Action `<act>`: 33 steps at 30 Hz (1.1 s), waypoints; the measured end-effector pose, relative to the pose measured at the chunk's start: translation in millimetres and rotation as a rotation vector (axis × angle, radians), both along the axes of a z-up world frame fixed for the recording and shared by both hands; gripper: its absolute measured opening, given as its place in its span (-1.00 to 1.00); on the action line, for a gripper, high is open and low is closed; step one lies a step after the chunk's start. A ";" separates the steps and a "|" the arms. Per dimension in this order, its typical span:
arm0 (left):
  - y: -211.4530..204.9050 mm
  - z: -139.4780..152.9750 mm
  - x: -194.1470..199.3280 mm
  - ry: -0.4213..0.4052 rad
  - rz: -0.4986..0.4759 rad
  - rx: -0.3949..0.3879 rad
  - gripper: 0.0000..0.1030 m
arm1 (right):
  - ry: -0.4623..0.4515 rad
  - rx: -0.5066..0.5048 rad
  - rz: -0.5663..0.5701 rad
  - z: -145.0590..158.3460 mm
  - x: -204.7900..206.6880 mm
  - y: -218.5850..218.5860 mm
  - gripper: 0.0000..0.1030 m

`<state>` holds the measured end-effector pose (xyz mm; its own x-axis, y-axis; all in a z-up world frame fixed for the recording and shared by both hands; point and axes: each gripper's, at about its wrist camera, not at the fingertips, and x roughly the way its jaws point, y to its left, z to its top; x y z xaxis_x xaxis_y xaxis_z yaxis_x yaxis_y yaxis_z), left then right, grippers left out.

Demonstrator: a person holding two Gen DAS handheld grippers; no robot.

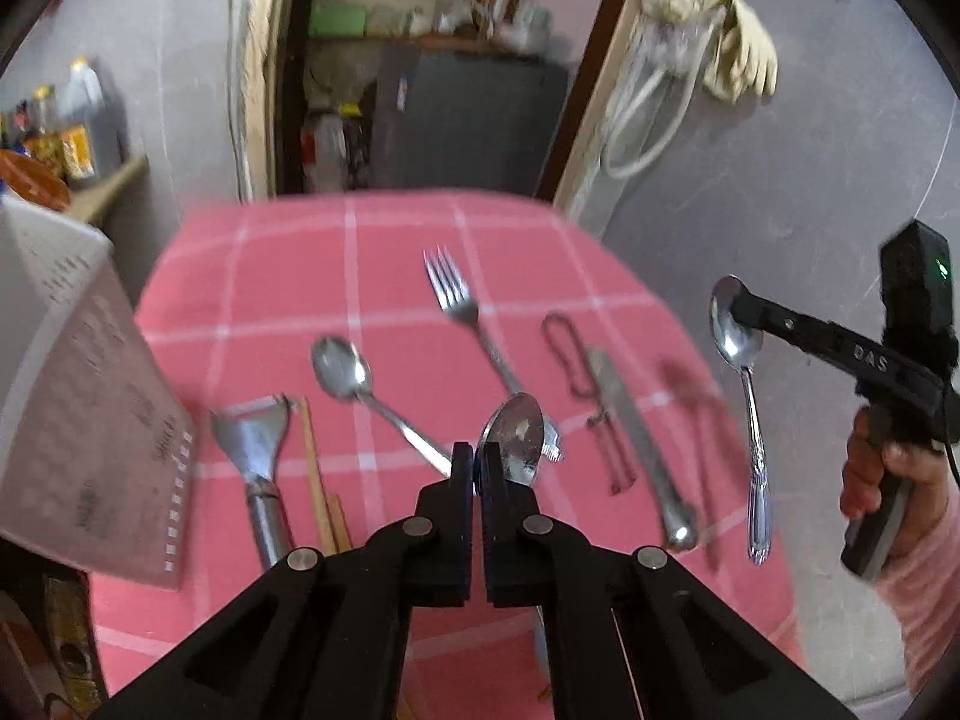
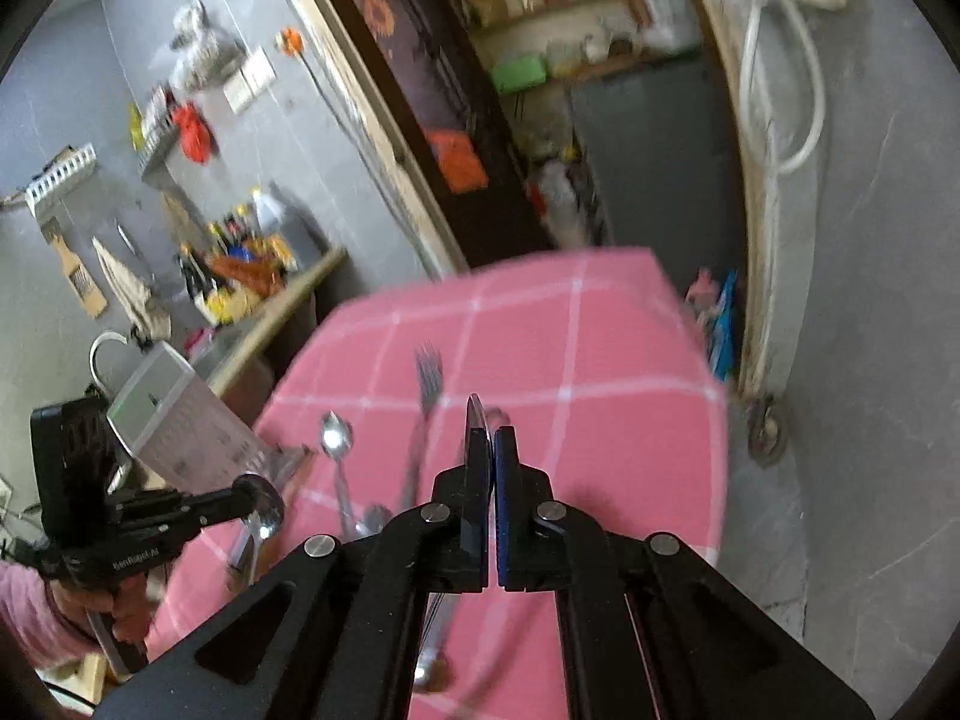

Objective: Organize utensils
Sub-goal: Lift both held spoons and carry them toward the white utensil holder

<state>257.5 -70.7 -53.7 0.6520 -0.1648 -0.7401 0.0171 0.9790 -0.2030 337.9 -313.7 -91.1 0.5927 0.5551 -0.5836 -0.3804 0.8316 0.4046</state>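
On the table: a pink cloth with white checks [image 1: 384, 264] is spread, and the utensils are laid on it.
Room: grey walls are seen around an open doorway; a dark cabinet [image 1: 468, 114] stands beyond it, with shelves above.
Wall at right: a pale hose [image 1: 648, 120] and a cream glove [image 1: 744, 48] are hung there.
Grater: a box grater [image 1: 78, 396] is stood at the cloth's left edge.
Utensils on the cloth: a peeler [image 1: 258, 456], a spoon [image 1: 360, 384], a fork [image 1: 462, 306] and a table knife [image 1: 636, 444] are laid side by side, apart from one another.
Hard to make out: the thin wire item [image 1: 576, 372] beside the knife and the blurred shape right of it cannot be identified; the wooden sticks by the peeler are cut off below.
Left gripper [image 1: 477, 456]: its pads are pressed together on the bowl of a dark-stained spoon [image 1: 516, 438], held clear of the cloth.
Right gripper [image 2: 492, 444]: pinched shut on the bowl of a long-handled spoon [image 1: 750, 420], which is hung handle-down off the table's right side.
Hand: the right gripper's grip is held by a hand [image 1: 882, 480] in a pink sleeve.
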 end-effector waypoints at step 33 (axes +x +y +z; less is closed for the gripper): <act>200.0 82.3 -39.3 -0.566 0.408 0.231 -0.94 | -0.603 0.049 -0.049 99.8 -56.9 302.2 -0.96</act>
